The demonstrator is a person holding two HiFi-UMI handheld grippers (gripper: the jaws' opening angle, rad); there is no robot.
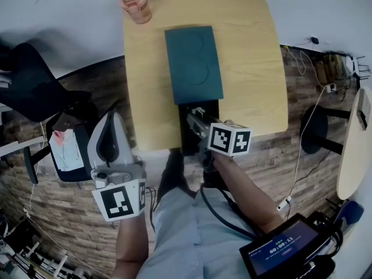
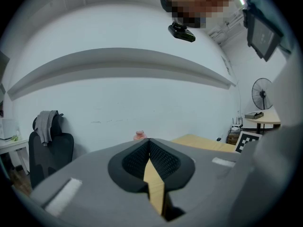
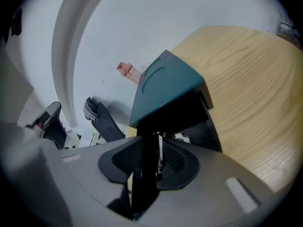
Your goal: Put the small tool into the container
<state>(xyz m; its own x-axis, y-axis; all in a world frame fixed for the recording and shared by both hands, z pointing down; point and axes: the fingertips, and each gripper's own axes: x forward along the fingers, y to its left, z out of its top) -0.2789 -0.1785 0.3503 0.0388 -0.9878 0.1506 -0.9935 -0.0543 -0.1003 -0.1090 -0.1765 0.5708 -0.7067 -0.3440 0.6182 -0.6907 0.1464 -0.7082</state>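
Jaws parted round small tool [image 3: 160, 157], right hand-held gripper [image 1: 196, 121] tilts toward container [image 1: 193, 63]; left hand-held gripper [image 2: 149, 142] level, closed.

The light is soft and even, a little dim. The table [image 1: 256, 51] is the brightest thing, and the floor [image 1: 87, 214] around it looks darker. Left of the table, a chair [image 1: 29, 86] throws a fuzzy shadow on the wall [image 1: 75, 16]. The box [image 3: 163, 82] on the table is black inside. Both gripper views bend like a fishbowl, with black corners.
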